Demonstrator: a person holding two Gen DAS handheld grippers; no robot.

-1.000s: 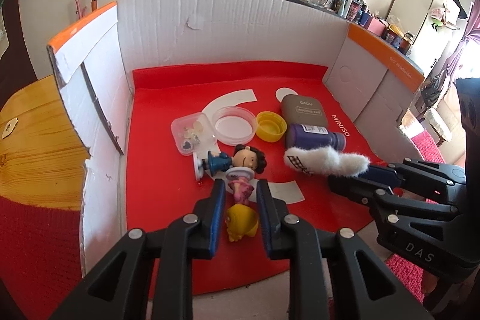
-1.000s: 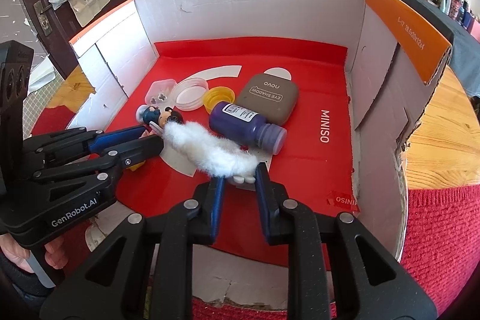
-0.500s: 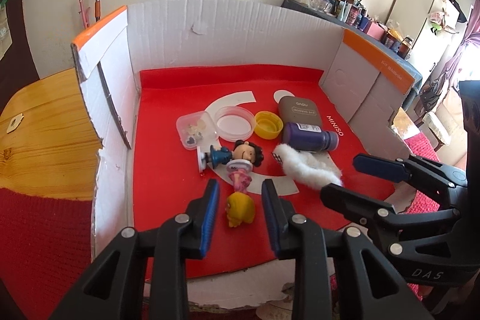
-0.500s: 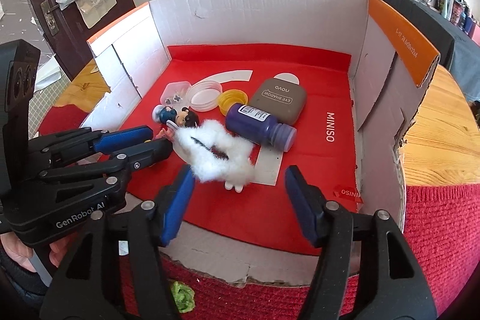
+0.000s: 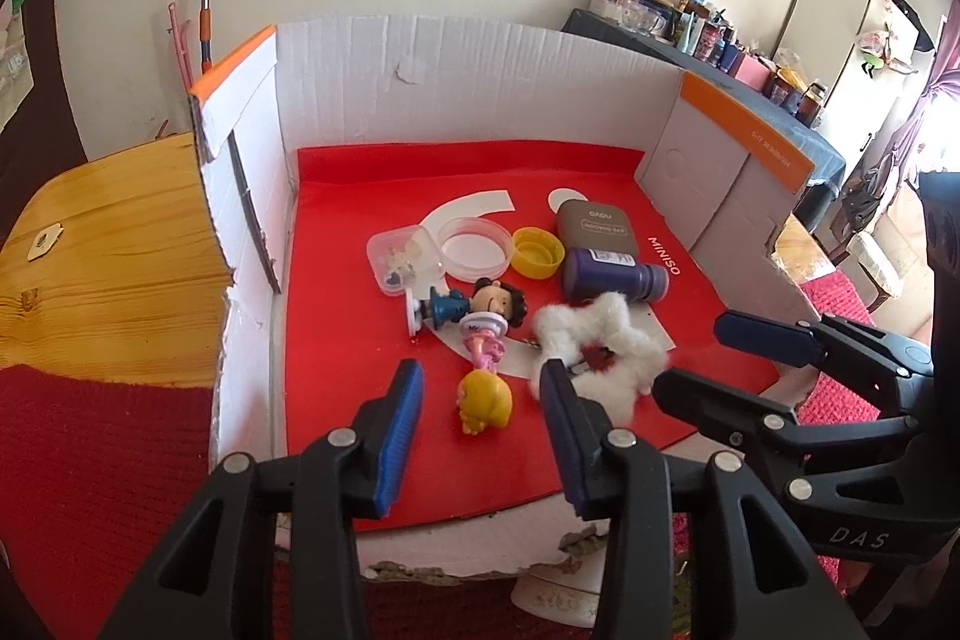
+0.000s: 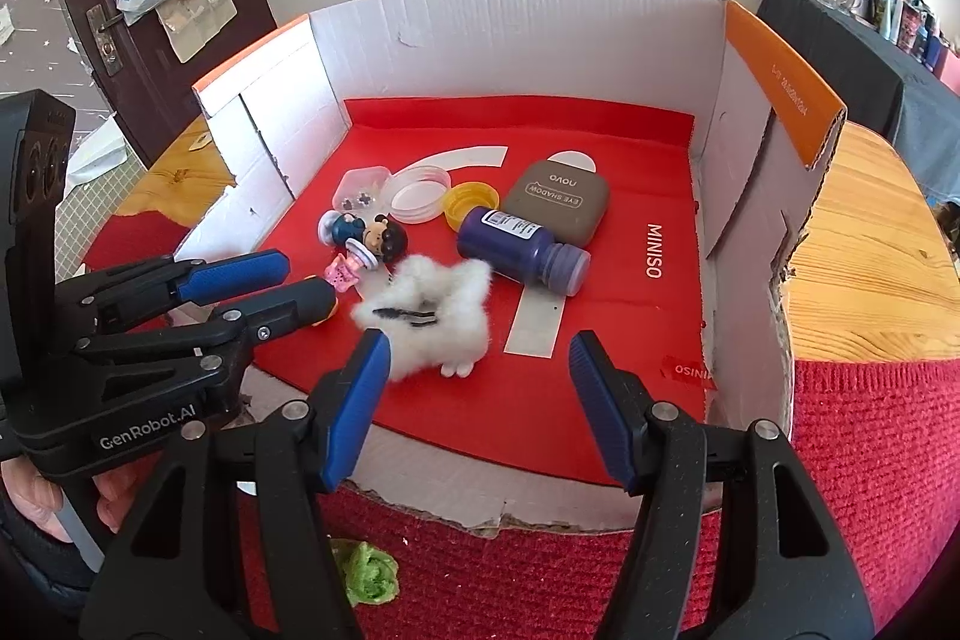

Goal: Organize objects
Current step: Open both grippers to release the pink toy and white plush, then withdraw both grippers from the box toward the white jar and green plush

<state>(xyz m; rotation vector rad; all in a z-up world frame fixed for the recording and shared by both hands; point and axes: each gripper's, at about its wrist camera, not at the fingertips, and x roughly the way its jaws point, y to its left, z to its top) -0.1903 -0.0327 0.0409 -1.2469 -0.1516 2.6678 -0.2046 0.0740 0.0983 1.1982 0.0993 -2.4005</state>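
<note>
An open cardboard box [image 5: 456, 82] with a red floor holds the objects. My left gripper [image 5: 477, 400] hovers at its near edge, jaws opening. A yellow toy [image 5: 485, 403] lies on the floor between the fingers, untouched. A white fluffy toy [image 6: 432, 322] lies just beyond my right gripper [image 6: 477, 382], which stands open and holds nothing. Behind them lie a pink figure [image 5: 483, 340], a dark-haired figurine [image 5: 474, 304], a purple bottle [image 6: 516, 244], a brown eye shadow case [image 6: 558, 202], a yellow cap [image 5: 537, 253], a clear lid [image 5: 477, 253] and a small clear box [image 5: 399, 259].
The box walls [image 6: 750, 148] rise on the left, back and right; the torn front edge [image 6: 480, 496] is low. The box stands on a red knitted cloth [image 6: 870, 460] over a wooden table [image 5: 108, 244]. A green crumpled scrap [image 6: 369, 571] lies in front.
The right gripper opened and let go of the white fluffy toy, which now lies on the red floor. The left jaws widened around the yellow toy. Both grippers drew back toward the front edge.
</note>
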